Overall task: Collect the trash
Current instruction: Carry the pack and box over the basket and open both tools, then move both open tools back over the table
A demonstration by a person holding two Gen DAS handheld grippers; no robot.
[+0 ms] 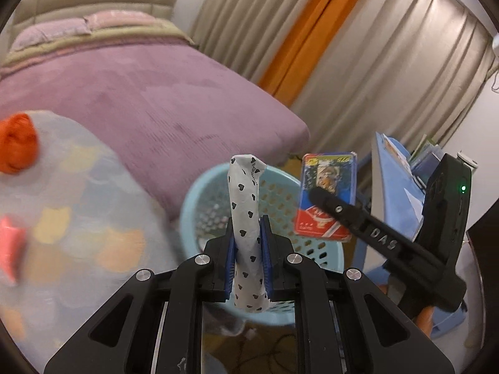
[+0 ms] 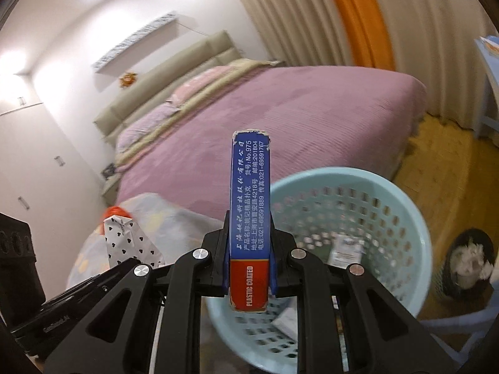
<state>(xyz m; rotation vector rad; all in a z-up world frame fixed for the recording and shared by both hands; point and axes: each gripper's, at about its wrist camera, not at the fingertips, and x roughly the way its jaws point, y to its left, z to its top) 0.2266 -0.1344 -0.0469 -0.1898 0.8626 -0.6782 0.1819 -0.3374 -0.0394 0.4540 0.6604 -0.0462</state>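
Note:
My left gripper is shut on a white wrapper with black hearts, held upright above a light blue perforated basket. My right gripper is shut on a blue and red playing-card box, held just left of and above the same basket. In the left wrist view the card box and the right gripper's finger show at the right. In the right wrist view the wrapper shows at the lower left. Some paper scraps lie inside the basket.
A bed with a purple cover fills the background. A pale patterned cloth with an orange object lies at the left. A blue shelf with books stands at the right. A dark bin with white tissue sits at the right on the yellow floor.

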